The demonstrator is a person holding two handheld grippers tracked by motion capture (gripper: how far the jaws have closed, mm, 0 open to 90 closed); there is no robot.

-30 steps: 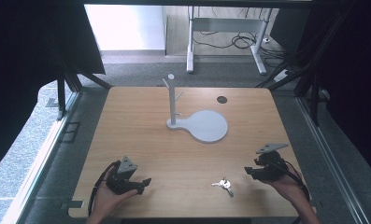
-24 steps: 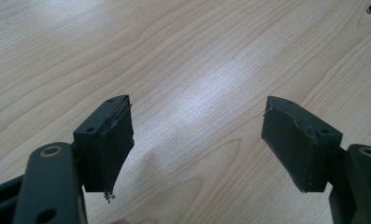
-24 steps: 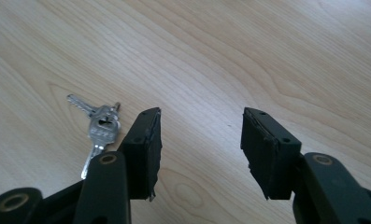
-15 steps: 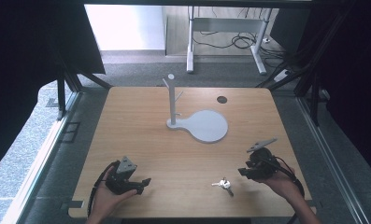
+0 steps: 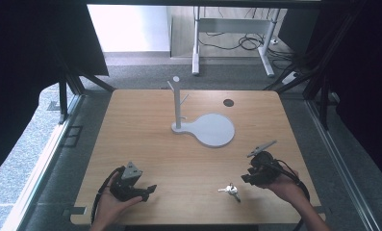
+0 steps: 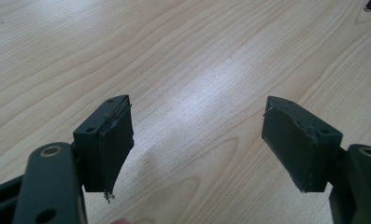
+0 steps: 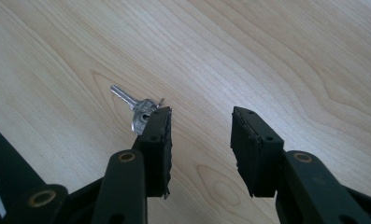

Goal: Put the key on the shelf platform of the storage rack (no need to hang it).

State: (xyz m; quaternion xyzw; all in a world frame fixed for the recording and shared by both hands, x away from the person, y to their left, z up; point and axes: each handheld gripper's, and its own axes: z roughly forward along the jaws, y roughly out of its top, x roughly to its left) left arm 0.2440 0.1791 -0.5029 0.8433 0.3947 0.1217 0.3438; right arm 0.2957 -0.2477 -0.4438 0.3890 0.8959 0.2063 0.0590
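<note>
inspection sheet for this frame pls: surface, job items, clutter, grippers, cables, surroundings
Surface: wooden table, bare grain, one dark round hole near the far right.
Job's things: keys flat on the table at the near right; grey stand with pegs upright on its round base, nothing hung.
Clutter: nothing seen.
Grippers: left gripper open over bare wood, nothing between the jaws. Right gripper open, jaws have just been closing; a key lies just beyond the tip of one jaw, not between them.
Cables: one trails from each gripper; more lie on the floor beyond the table.
Surroundings: metal frame and dark curtains at the sides, desk legs behind.
</note>
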